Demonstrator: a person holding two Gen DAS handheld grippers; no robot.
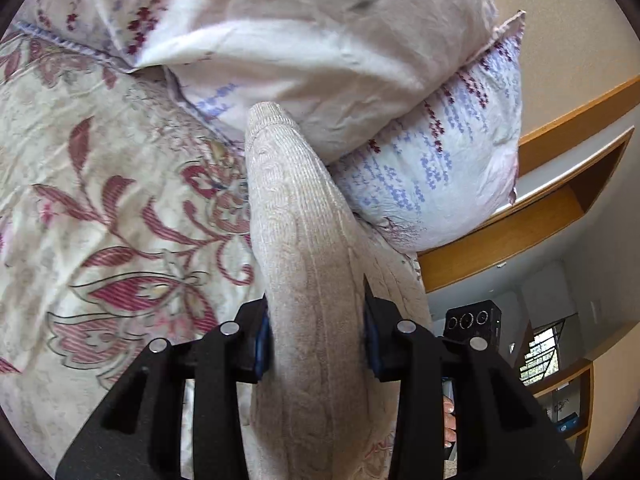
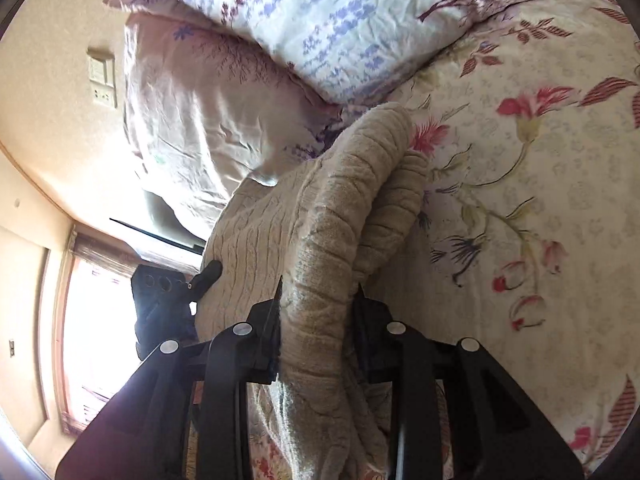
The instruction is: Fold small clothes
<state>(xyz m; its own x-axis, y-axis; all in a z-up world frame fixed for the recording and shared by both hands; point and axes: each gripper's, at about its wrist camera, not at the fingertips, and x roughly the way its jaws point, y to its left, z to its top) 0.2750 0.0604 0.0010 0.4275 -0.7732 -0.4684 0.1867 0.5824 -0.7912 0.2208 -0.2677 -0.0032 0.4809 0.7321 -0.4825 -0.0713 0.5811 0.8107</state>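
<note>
A beige ribbed knit garment (image 1: pixel 296 216) is bunched into a thick fold that runs away from me over the floral bedsheet (image 1: pixel 100 200). My left gripper (image 1: pixel 316 312) is shut on it, blue pads pressing both sides of the fold. In the right wrist view the same garment (image 2: pixel 320 184) arches up in wrinkled folds, and my right gripper (image 2: pixel 320 292) is shut on another bunched part. The left gripper's black body (image 2: pixel 168 300) shows at the garment's left edge. The right gripper's camera block (image 1: pixel 472 320) shows beside the garment.
Two patterned pillows (image 1: pixel 320 40) (image 1: pixel 440 168) lie stacked just beyond the garment's far end. A wooden headboard shelf (image 1: pixel 540 208) runs behind them. The wall has a switch plate (image 2: pixel 102 80) and a bright window (image 2: pixel 92 320). The flowered sheet (image 2: pixel 520 160) spreads to the right.
</note>
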